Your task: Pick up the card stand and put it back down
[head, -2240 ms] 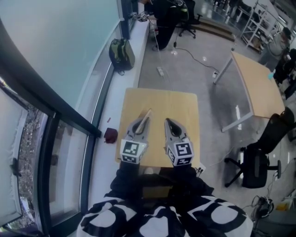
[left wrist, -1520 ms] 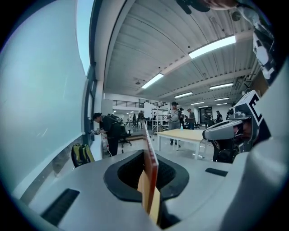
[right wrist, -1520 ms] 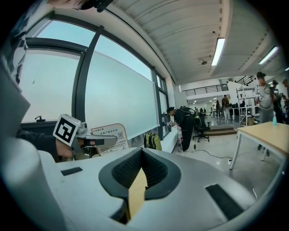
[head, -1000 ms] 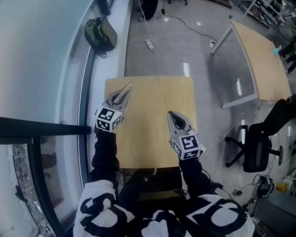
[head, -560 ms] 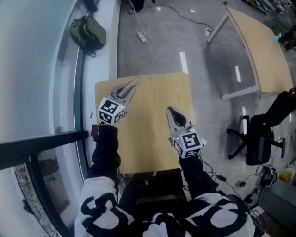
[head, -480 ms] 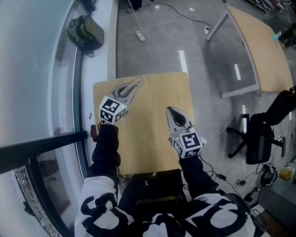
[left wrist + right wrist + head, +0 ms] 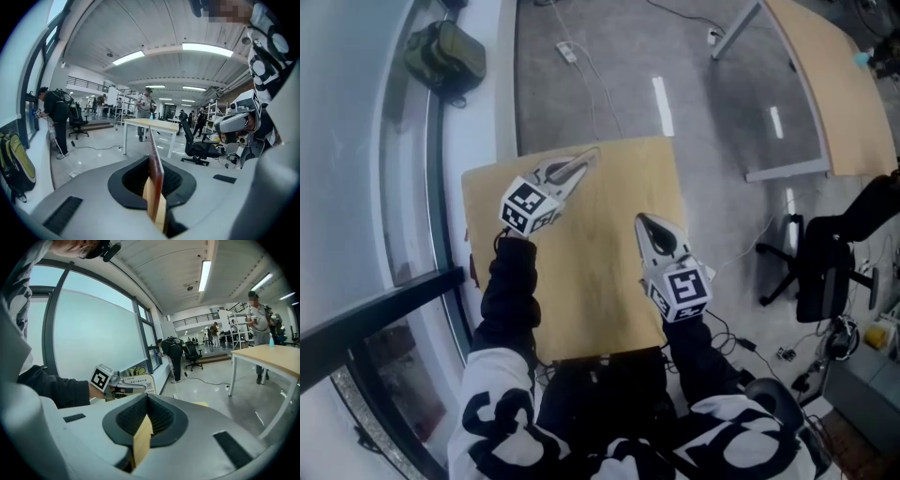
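Note:
My left gripper [image 7: 584, 159] is shut on the card stand [image 7: 574, 170], a thin wooden-based stand that I see edge-on over the far left part of the small wooden table [image 7: 591, 272]. In the left gripper view the card stand [image 7: 155, 180] rises between the closed jaws of the left gripper [image 7: 153, 158]. The right gripper view shows the card stand [image 7: 136, 382] from the side, with a printed card in it. I cannot tell whether it touches the table. My right gripper [image 7: 643, 221] hovers over the table's right side, shut and holding nothing.
A green backpack [image 7: 442, 54] lies on the window ledge to the far left. A larger wooden table [image 7: 834, 84] and a black office chair [image 7: 825, 272] stand to the right. A power strip and its cable [image 7: 570, 54] run across the floor beyond the table. People stand far off.
My left gripper has carried the card stand from the table's left edge inward and lower, turning it to the right. The right gripper has shifted only slightly.

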`<state>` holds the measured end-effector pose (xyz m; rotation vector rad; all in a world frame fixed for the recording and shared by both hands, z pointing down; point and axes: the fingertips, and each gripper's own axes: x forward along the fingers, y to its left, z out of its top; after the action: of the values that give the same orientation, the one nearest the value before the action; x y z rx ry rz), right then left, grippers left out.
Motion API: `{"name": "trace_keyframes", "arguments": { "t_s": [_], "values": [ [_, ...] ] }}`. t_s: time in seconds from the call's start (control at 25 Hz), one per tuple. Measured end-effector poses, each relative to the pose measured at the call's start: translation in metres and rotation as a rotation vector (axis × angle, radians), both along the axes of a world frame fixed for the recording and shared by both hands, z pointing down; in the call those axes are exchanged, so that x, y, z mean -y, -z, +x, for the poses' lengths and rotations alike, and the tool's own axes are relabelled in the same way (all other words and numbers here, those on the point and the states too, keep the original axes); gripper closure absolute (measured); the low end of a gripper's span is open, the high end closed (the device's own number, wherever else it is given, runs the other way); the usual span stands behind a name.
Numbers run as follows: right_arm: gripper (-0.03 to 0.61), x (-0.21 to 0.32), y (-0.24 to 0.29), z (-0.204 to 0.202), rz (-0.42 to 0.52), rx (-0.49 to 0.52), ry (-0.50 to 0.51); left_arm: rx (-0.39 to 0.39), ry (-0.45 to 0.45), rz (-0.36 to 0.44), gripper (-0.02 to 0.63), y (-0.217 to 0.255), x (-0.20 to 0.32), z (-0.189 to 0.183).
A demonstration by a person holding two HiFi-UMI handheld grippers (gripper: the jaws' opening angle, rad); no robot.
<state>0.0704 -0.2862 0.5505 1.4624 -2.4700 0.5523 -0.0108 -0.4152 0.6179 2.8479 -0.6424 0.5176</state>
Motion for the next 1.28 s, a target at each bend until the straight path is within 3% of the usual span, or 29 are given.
{"name": "trace_keyframes", "arguments": {
  "t_s": [0.28,0.6,0.92,1.28],
  "values": [
    [0.557,0.017,-0.019,0.011,-0.028,0.015,0.010,-0.005,-0.165,-0.035,0.591,-0.024,0.005,0.035],
    [0.557,0.024,-0.037,0.010,-0.051,0.032,0.040,-0.090,-0.358,-0.131,0.591,-0.046,-0.010,0.068],
    [0.557,0.037,-0.040,0.023,-0.054,0.055,0.003,-0.085,-0.415,-0.162,0.590,-0.055,-0.018,0.077],
    [0.557,0.030,-0.039,0.021,-0.053,0.051,0.005,-0.059,-0.379,-0.135,0.571,-0.055,-0.011,0.072]
  ]
}}
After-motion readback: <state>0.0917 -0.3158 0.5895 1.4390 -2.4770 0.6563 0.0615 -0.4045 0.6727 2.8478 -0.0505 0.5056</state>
